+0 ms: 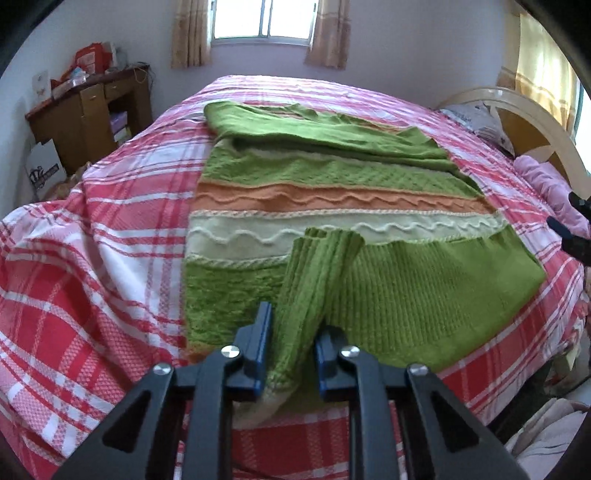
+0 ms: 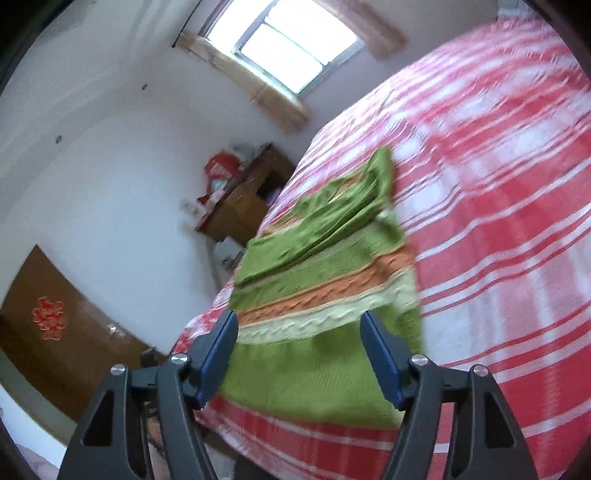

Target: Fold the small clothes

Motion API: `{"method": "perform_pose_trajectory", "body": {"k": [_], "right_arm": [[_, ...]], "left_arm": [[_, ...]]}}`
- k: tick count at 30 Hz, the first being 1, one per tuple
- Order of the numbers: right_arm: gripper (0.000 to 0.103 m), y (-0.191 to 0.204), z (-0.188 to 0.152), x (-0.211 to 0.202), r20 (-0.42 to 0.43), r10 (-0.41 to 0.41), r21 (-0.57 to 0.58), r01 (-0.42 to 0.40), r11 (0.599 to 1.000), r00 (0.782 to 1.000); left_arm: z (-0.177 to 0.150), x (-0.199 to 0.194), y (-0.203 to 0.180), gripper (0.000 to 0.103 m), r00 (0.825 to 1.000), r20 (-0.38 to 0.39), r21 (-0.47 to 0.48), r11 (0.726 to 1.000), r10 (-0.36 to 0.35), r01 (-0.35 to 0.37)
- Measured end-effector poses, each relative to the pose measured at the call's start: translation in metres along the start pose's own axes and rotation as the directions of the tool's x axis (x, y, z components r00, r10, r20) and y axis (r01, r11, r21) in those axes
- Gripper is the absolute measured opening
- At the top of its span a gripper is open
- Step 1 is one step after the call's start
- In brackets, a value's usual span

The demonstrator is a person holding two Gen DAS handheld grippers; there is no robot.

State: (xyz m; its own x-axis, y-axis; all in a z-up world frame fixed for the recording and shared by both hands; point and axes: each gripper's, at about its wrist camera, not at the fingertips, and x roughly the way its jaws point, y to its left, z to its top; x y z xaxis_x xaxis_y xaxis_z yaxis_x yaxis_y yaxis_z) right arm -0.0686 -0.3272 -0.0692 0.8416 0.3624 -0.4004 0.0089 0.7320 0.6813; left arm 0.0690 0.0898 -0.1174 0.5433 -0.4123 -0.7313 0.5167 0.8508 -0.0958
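Observation:
A green knitted sweater with orange and cream stripes lies flat on the bed. One sleeve is folded across its top. My left gripper is shut on the other green sleeve, which lies over the sweater's lower body. My right gripper is open and empty, held above the sweater's green hem; the sweater is blurred in the right wrist view. The right gripper also shows at the right edge of the left wrist view.
The bed has a red, pink and white plaid cover. A wooden desk with clutter stands at the far left. A headboard, a pillow and pink cloth are at the right. A window is behind.

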Motion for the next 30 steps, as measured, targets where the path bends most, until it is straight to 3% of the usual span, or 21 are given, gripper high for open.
{"method": "perform_pose_trajectory", "body": {"k": [4,7,9,11,13,18,19,20,22,25,27,28,29,30], "right_arm": [[0.069,0.004,-0.006,-0.004,-0.014,-0.180,-0.131,0.177,0.976,0.984],[0.069,0.008,-0.015,0.006,-0.046,-0.261,-0.222,0.245,0.944,0.964],[0.069,0.012,-0.020,0.017,-0.054,-0.308,-0.291,0.280,0.915,0.950],[0.069,0.016,-0.022,0.032,-0.064,-0.335,-0.345,0.294,0.891,0.940],[0.069,0.018,-0.023,0.045,-0.068,-0.352,-0.384,0.301,0.873,0.933],[0.067,0.014,-0.026,0.079,-0.109,-0.407,-0.465,0.315,0.827,0.907],[0.049,0.014,-0.028,0.084,-0.124,-0.416,-0.473,0.315,0.823,0.901],[0.039,0.013,-0.034,0.090,-0.118,-0.454,-0.507,0.340,0.792,0.883],[0.032,0.019,-0.038,0.089,-0.101,-0.469,-0.548,0.345,0.762,0.877],[0.015,0.019,-0.040,0.085,-0.111,-0.469,-0.539,0.343,0.769,0.876],[0.012,0.021,-0.040,0.083,-0.108,-0.467,-0.533,0.346,0.772,0.877],[0.011,0.023,-0.039,0.079,-0.104,-0.461,-0.521,0.347,0.780,0.881],[0.011,0.024,-0.038,0.075,-0.098,-0.451,-0.507,0.346,0.789,0.887],[0.011,0.024,-0.036,0.074,-0.094,-0.445,-0.497,0.345,0.796,0.891]], "left_arm": [[0.002,0.005,-0.006,0.058,1.000,0.008,0.026,1.000,0.013,-0.013],[0.009,0.012,-0.002,0.058,1.000,0.025,0.015,1.000,0.010,-0.010],[0.013,0.015,0.002,0.050,0.999,0.036,-0.007,1.000,0.011,-0.011],[0.015,0.015,0.004,0.028,0.999,0.039,-0.028,1.000,0.007,-0.005],[0.016,0.015,0.008,0.023,0.999,0.033,-0.046,0.999,-0.013,0.014],[0.017,0.017,0.006,0.026,1.000,0.023,-0.026,1.000,-0.005,0.006],[0.017,0.017,0.006,0.027,1.000,0.022,-0.028,1.000,-0.007,0.008],[0.017,0.017,0.007,0.028,1.000,0.022,-0.032,0.999,-0.010,0.011],[0.017,0.017,0.008,0.030,1.000,0.021,-0.040,0.999,-0.018,0.018],[0.018,0.019,0.008,0.047,0.998,0.020,-0.055,0.996,-0.062,0.063],[0.019,0.020,0.004,0.048,0.998,0.016,-0.045,0.998,-0.054,0.054],[0.019,0.019,0.002,0.044,0.999,0.015,-0.035,0.998,-0.045,0.046],[0.019,0.018,0.000,0.025,0.999,0.020,-0.024,0.999,-0.040,0.041],[0.018,0.017,0.000,0.013,0.999,0.019,-0.023,0.999,-0.044,0.044]]}}
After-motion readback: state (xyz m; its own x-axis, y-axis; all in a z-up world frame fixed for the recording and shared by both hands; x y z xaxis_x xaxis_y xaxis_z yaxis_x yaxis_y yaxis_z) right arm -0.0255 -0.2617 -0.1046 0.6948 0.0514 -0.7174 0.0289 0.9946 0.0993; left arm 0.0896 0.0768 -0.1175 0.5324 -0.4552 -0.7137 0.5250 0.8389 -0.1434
